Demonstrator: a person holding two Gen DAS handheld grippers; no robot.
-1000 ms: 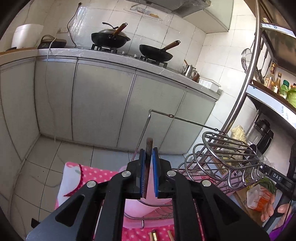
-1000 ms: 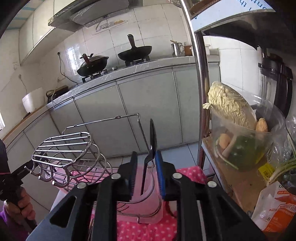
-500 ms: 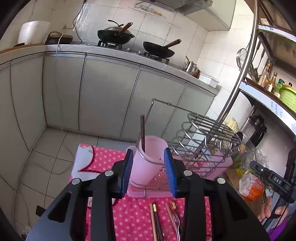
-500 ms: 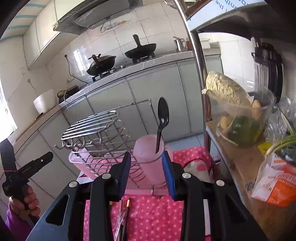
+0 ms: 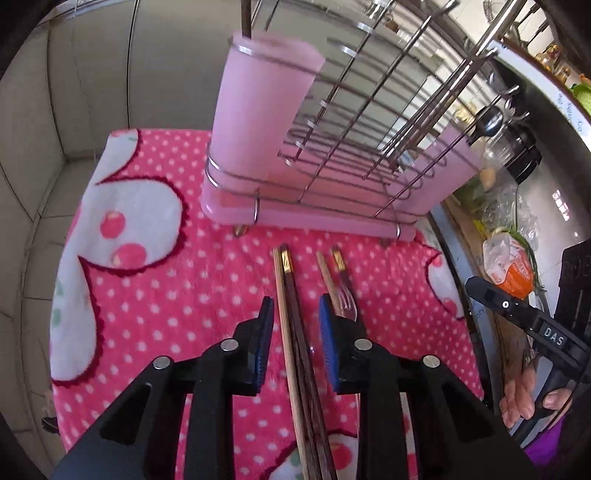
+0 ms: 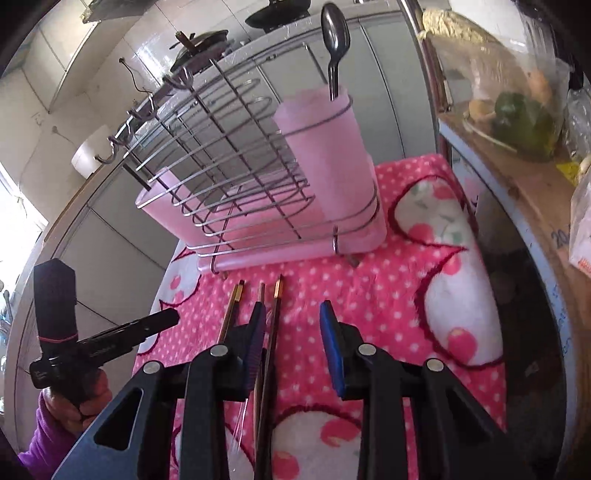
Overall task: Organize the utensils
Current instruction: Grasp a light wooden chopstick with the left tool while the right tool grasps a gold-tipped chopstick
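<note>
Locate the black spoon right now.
Right wrist view, top centre: the black spoon stands bowl-up in the pink cup at the wire rack's right end.

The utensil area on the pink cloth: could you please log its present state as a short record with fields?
surface: pink dotted cloth
rack: wire dish rack on a pink tray
holder: pink cup at one end of the rack
in holder: dark spoon, bowl up
loose on cloth: chopsticks, clear fork
left gripper: jaws open, astride chopsticks
right gripper: jaws open, empty

Pink dotted cloth [image 5: 155, 295] carries drying rack [image 5: 332, 206], chopsticks [image 5: 291, 317], fork [image 5: 345, 299]
</note>
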